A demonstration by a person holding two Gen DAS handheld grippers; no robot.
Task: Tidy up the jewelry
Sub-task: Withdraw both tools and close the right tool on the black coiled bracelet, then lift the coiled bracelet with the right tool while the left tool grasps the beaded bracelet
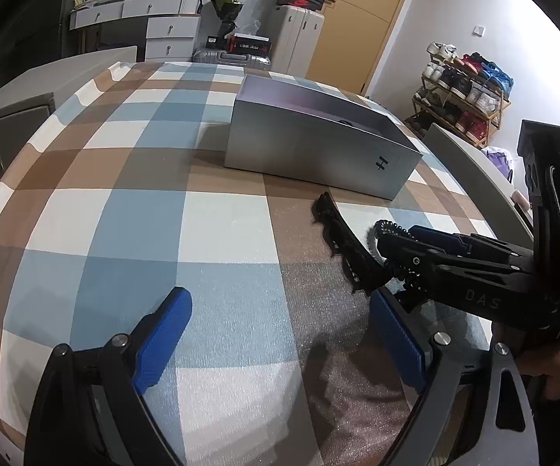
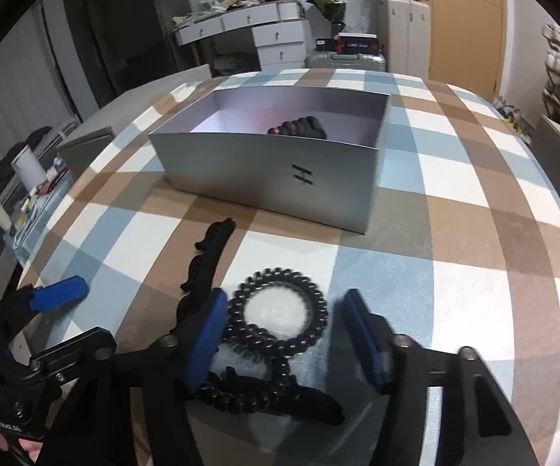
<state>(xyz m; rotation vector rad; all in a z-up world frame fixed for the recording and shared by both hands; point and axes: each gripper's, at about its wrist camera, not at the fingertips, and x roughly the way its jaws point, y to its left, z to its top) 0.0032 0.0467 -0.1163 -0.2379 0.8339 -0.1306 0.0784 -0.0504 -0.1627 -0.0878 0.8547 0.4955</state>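
Observation:
A silver open box (image 2: 272,178) stands on the checked tablecloth (image 2: 474,233), with a dark beaded piece (image 2: 297,127) inside; the box also shows in the left wrist view (image 1: 319,151). A black spiral coil hair tie (image 2: 280,310) lies between the open blue pads of my right gripper (image 2: 284,334). A long black wavy hair clip (image 2: 206,260) lies to its left and runs under the gripper. In the left wrist view the clip (image 1: 342,240) lies beside the right gripper (image 1: 396,248). My left gripper (image 1: 280,334) is open and empty over the cloth.
A white dresser (image 2: 256,27), suitcases (image 2: 342,60) and a wooden door (image 2: 466,19) stand behind the table. A shoe rack (image 1: 462,93) is at the right. A cluttered side surface (image 2: 31,190) lies left of the table.

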